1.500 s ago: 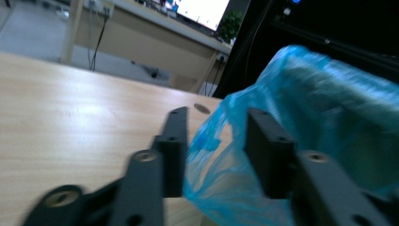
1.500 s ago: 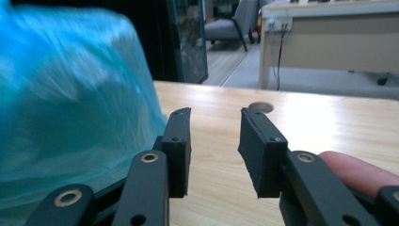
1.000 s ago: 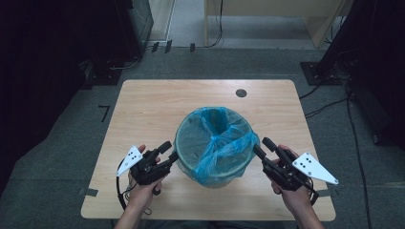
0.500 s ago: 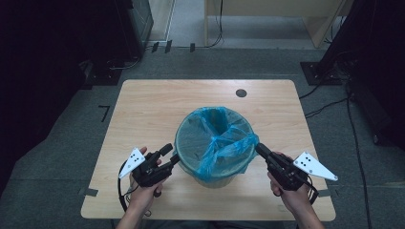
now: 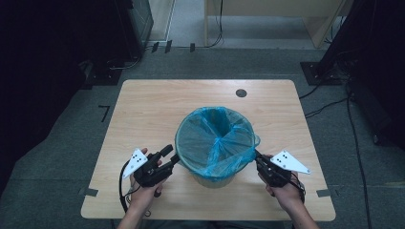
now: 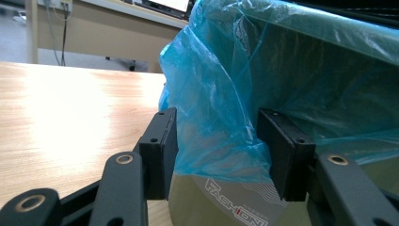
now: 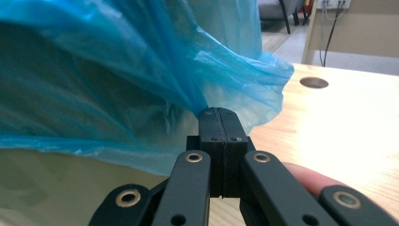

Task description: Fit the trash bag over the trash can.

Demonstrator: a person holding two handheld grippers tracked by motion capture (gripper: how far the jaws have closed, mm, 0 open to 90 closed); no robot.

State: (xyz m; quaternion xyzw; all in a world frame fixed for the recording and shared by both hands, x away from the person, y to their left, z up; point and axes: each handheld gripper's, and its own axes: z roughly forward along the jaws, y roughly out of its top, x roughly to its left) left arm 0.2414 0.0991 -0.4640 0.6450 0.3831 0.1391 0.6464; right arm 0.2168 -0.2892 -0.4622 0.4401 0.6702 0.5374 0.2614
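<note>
A: At the near middle of the table [image 5: 143,109], toward six o'clock, sits the bin [image 5: 212,177], lined with a blue bag [image 5: 215,138]. Any word on the grips?

B: Right gripper [image 5: 258,155], at four o'clock of the bin: clamped tight on a pinch of bag film just off the rim. Left gripper [image 5: 171,155], at eight o'clock: jaws half apart, just been closing, with the bag's hanging skirt between them. Not pinched yet, by the look of it.

A: And the handling?

B: Feather-light, limp and slick. Probably stretches, then tears, under a sharp tug. Likely slips out of a shallow bite. Holds no shape, so follows whatever pulls it.

A: Where to take hold, then?

B: On the overhang below the rim, deep between the pads, gathering a fold rather than a single layer. Best on opposite sides, eight and four o'clock, to keep the pull even. Better not to bite the rim itself: stiff, and probably light enough to tip or ride up with the bag.

A: Anything inside?

B: Cannot tell. Loose film bunched from the centre out toward four o'clock, hiding the bottom.
</note>
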